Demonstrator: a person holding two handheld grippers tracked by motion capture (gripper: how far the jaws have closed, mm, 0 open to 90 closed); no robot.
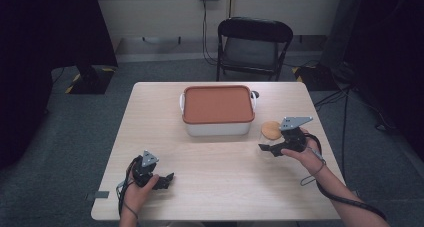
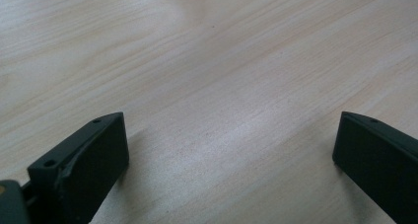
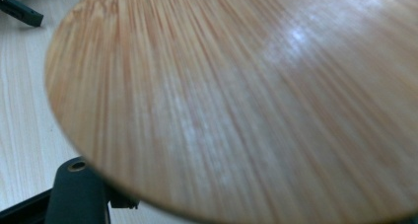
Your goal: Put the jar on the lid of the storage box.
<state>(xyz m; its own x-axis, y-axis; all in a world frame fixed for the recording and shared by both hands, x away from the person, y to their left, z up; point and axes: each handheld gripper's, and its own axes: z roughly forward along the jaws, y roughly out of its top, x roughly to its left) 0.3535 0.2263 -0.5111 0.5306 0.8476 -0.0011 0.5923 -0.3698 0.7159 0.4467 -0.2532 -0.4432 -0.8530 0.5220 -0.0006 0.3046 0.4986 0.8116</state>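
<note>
A round bamboo lid [image 1: 271, 130] tops what looks like a clear jar at the right of the table, just right of the white box. My right gripper [image 1: 270, 149] is closed around the jar below the lid, held by a hand from the lower right. In the right gripper view the bamboo lid [image 3: 246, 95] looms very close and covers the jaws, leaving one black finger [image 3: 79, 192] showing under its edge. My left gripper [image 1: 167, 179] rests near the table's front left, open. Its fingers [image 2: 98, 152] stand wide apart over bare wood with nothing between them.
A white box with an orange-brown lid [image 1: 217, 103] stands at the middle back of the light wooden table [image 1: 220, 182]. A black folding chair [image 1: 252, 44] stands behind the table. Dark equipment and cables lie on the floor at the right.
</note>
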